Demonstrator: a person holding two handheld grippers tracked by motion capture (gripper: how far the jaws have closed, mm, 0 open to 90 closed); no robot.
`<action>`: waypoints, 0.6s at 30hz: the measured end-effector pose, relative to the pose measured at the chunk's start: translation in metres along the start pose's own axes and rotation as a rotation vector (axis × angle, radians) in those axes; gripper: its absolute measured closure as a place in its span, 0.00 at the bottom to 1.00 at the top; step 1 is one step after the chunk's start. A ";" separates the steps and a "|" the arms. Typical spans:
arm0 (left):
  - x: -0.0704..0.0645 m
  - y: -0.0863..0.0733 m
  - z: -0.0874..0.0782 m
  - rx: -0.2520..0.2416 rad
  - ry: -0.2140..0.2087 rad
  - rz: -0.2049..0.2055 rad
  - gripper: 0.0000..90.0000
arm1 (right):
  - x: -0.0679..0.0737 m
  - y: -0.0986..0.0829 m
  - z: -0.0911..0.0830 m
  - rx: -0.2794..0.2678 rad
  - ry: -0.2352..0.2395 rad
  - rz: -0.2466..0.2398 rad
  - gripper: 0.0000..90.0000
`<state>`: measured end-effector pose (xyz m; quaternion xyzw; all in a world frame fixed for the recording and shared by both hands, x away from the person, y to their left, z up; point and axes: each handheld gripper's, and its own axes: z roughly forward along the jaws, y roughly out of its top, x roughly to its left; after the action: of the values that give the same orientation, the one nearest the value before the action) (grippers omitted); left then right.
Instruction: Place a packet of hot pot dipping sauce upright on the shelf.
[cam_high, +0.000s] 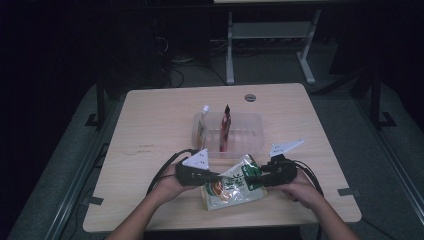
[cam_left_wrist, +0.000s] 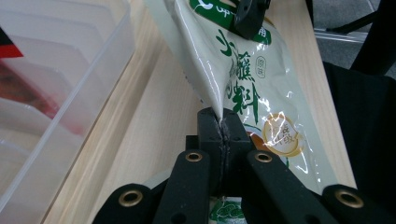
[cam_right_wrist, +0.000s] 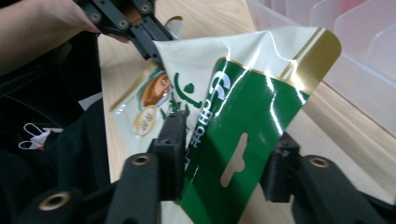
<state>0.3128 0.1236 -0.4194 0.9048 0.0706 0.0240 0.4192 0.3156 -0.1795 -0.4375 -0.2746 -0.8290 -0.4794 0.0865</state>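
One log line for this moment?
left hand-held gripper: shut on pouch | right hand-held gripper: open around pouch top | bin: behind

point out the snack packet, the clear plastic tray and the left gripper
snack packet (cam_left_wrist: 243, 88), left gripper view, on its printed cream front.
clear plastic tray (cam_high: 257, 131), high view, on its right wall.
left gripper (cam_left_wrist: 223, 122), left gripper view, where the shut jaw tips pinch the packet's edge.

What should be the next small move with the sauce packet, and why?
Probably close the right gripper on the packet's green top. Its jaws stand apart around that top, while the left gripper is already shut on the side edge, so the packet hangs from one pinch beside the clear bin.
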 end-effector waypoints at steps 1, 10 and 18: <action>0.001 -0.001 0.000 -0.001 0.001 -0.002 0.99 | 0.000 0.000 0.000 -0.001 0.005 0.001 0.67; 0.003 -0.004 0.001 0.002 0.002 -0.012 0.99 | -0.001 0.001 0.000 -0.002 0.047 0.002 0.89; 0.005 -0.006 0.001 0.012 -0.016 -0.032 0.98 | -0.003 0.001 0.001 0.009 0.076 0.007 0.99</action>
<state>0.3170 0.1277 -0.4249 0.9063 0.0819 0.0094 0.4146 0.3186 -0.1793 -0.4391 -0.2587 -0.8261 -0.4857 0.1210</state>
